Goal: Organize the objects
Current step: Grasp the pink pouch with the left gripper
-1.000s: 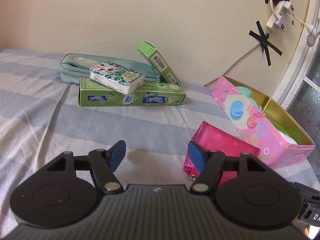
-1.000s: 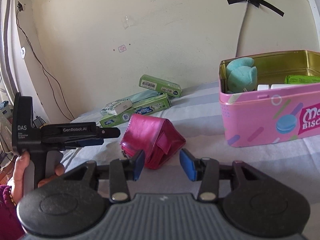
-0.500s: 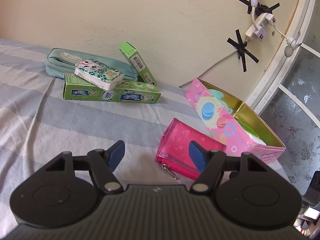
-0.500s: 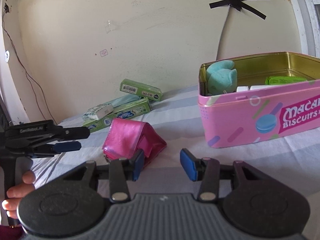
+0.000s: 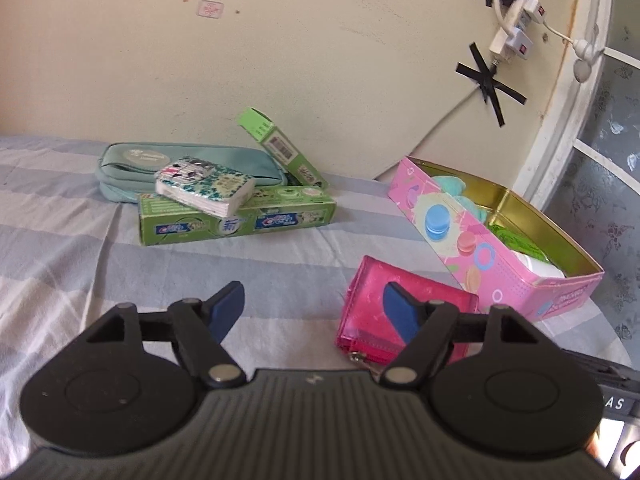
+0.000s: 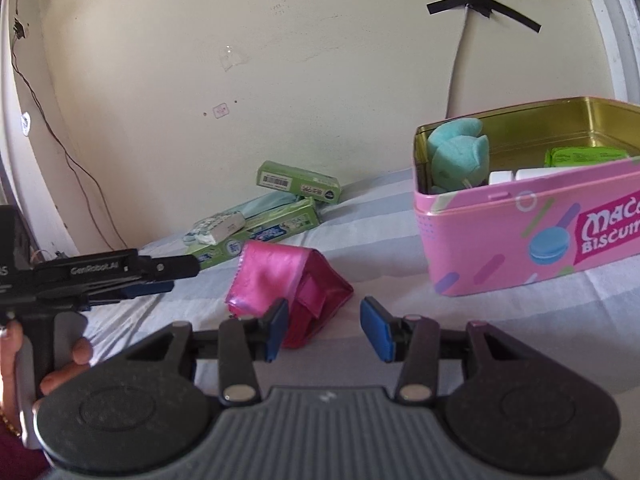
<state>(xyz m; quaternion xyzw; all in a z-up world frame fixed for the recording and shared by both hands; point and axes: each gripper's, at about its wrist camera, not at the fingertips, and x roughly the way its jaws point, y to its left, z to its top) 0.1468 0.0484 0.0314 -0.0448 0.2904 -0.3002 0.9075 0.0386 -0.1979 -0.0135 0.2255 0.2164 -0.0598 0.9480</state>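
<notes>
From the left wrist view, the open pink biscuit tin with a gold inside (image 5: 500, 268) at the right already holds a teal plush toy (image 5: 452, 186), a green packet and something white, so part of the sorting looks done. Still out on the bed: a glossy magenta zip wallet (image 5: 400, 312) just left of the tin, and farther left a long green toothpaste box (image 5: 236, 220) with a floral tissue pack (image 5: 204, 190) on it, a pale teal fabric pouch (image 5: 160, 164) behind, and a small green carton (image 5: 280, 148) leaning at the wall. The left gripper (image 5: 314, 306) is widening its jaws and grips nothing; its right pad overlaps the wallet in view.

From the right wrist view, the right gripper (image 6: 324, 328) stands partly spread and empty, the wallet just beyond its left pad. A hand (image 6: 52, 364) holds the other tool at the left.

The surface is a blue-and-white striped bedsheet (image 5: 72, 248) against a cream wall (image 6: 320, 80) with black tape crosses and a cable; a window frame lies far right.
</notes>
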